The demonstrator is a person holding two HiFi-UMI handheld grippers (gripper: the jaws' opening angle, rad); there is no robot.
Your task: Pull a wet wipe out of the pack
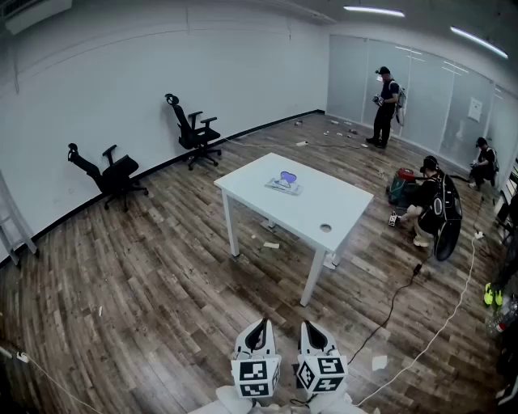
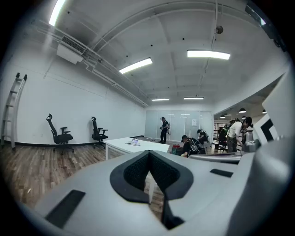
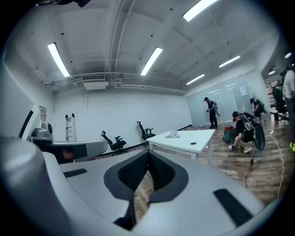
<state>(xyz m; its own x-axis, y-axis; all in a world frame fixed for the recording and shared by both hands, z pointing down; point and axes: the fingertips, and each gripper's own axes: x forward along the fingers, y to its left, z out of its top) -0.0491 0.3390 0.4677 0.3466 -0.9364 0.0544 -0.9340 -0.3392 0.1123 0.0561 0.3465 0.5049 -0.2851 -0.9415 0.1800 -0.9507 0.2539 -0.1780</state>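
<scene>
You're in a big room: wood-plank floor (image 1: pixel 162 283), plain white wall (image 1: pixel 121 73), white table (image 1: pixel 348 202) mid-floor, one black office chair (image 1: pixel 196 133) upright, another (image 1: pixel 113 171) tipped back, glass partition (image 1: pixel 437 89), strip lights (image 1: pixel 374 11) overhead.

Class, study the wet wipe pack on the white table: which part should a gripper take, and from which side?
Probably the raised purple part on top of the wet wipe pack, pinched from above: the pack lies flat on the table, so only that part stands up. Too small to tell lid from wipe.

Head view high, facing a distant white table (image 1: pixel 324 198); both gripper views low, level, toward it.
</scene>
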